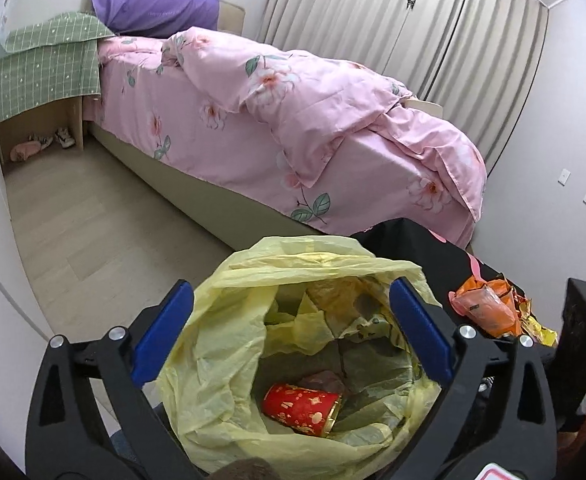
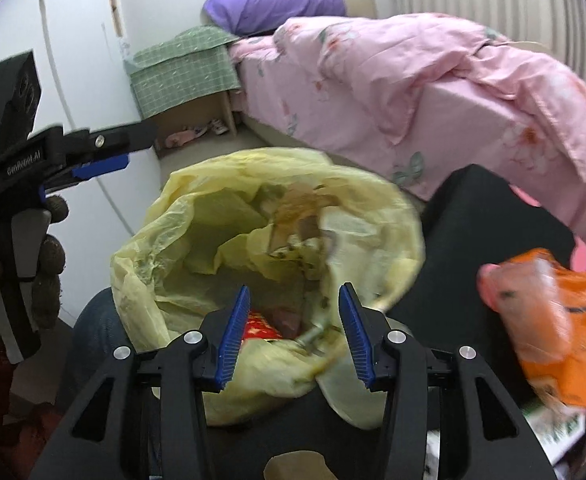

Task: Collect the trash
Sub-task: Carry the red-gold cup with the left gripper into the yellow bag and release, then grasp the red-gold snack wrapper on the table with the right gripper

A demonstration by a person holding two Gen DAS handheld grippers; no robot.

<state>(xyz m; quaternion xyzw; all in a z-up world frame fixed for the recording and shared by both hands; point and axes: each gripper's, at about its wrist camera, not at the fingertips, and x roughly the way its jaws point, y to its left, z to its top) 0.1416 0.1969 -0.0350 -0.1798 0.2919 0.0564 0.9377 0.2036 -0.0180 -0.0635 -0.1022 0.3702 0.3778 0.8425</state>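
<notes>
A yellow plastic trash bag (image 1: pixel 213 344) stands open below me, with a red cup (image 1: pixel 301 404) and crumpled wrappers lying inside. My left gripper (image 1: pixel 291 332) is open, its blue pads (image 1: pixel 417 332) spread wide over the bag's mouth and holding nothing. In the right wrist view my right gripper (image 2: pixel 295 334) is open and empty just above the bag (image 2: pixel 165 240). An orange snack wrapper (image 1: pixel 487 308) lies on the black table (image 1: pixel 413 248) to the right of the bag; it also shows in the right wrist view (image 2: pixel 553 320). The left gripper shows at the left of the right wrist view (image 2: pixel 105 160).
A bed with a pink floral quilt (image 1: pixel 293 112) runs behind the bag. A nightstand under a green cloth (image 1: pixel 49 68) stands at the far left, with shoes beneath. Gold foil (image 1: pixel 533 320) lies by the orange wrapper. A wood floor (image 1: pixel 93 232) lies left of the bag.
</notes>
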